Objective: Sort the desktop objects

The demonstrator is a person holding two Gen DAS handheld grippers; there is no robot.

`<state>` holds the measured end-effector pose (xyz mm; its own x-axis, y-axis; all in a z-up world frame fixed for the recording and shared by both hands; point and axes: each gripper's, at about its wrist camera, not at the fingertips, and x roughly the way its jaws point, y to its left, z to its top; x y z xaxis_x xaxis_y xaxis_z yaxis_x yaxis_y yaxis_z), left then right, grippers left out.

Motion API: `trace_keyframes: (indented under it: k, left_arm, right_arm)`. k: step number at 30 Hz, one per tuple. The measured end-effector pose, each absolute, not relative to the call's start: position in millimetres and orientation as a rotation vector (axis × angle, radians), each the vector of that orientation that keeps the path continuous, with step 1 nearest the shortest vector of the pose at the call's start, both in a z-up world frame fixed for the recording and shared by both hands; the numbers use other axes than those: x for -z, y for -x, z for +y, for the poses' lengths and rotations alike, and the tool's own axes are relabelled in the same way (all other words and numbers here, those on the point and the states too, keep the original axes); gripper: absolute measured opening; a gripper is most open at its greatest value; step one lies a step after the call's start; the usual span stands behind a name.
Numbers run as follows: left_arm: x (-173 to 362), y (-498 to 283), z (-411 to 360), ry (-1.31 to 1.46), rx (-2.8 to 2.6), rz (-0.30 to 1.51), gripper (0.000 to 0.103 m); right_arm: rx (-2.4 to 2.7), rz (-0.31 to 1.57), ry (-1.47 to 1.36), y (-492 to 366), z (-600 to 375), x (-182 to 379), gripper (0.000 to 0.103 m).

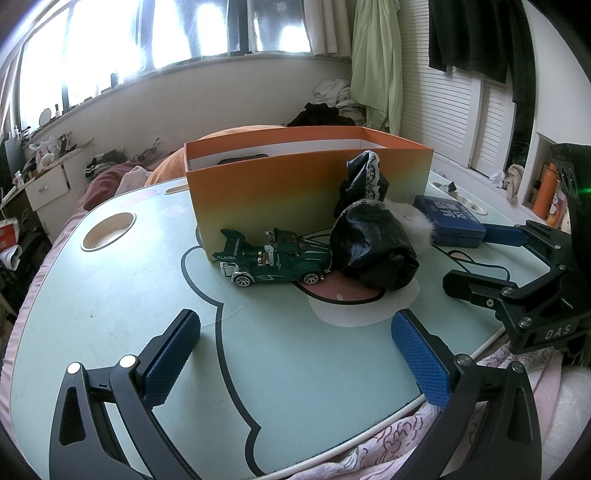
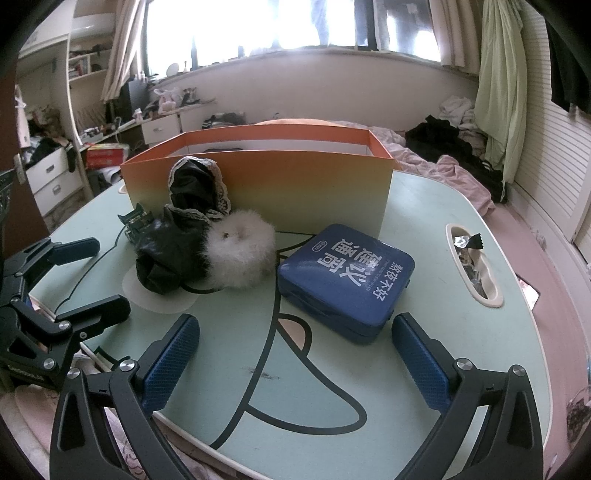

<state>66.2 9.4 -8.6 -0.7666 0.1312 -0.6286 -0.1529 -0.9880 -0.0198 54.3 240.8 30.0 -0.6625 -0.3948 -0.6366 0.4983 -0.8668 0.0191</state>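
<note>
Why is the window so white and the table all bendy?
Both wrist views: daylight overexposes the window, washing it white. The fisheye lens curves the table edge and darkens the picture corners. The orange box and toy car stay sharp.

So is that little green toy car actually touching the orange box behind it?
Cannot tell. In the left wrist view the green toy car sits right against the foot of the orange box, but no clear gap or contact shows. The right wrist view hides most of the car.

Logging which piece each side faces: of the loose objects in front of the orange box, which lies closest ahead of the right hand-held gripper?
The blue tin with white lettering, just beyond the open right hand-held gripper; the fluffy glove and toy car lie further left.
</note>
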Motion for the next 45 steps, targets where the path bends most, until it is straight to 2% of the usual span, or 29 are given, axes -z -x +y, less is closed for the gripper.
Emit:
trace_keyframes:
  k: [45]
  left_arm:
    - [9.9,-65.9,8.3,0.997,-2.819,0.046,0.103]
  right_arm:
    - [2.481,0.214,-0.896,-58.5,244.9,-28.6,0.103]
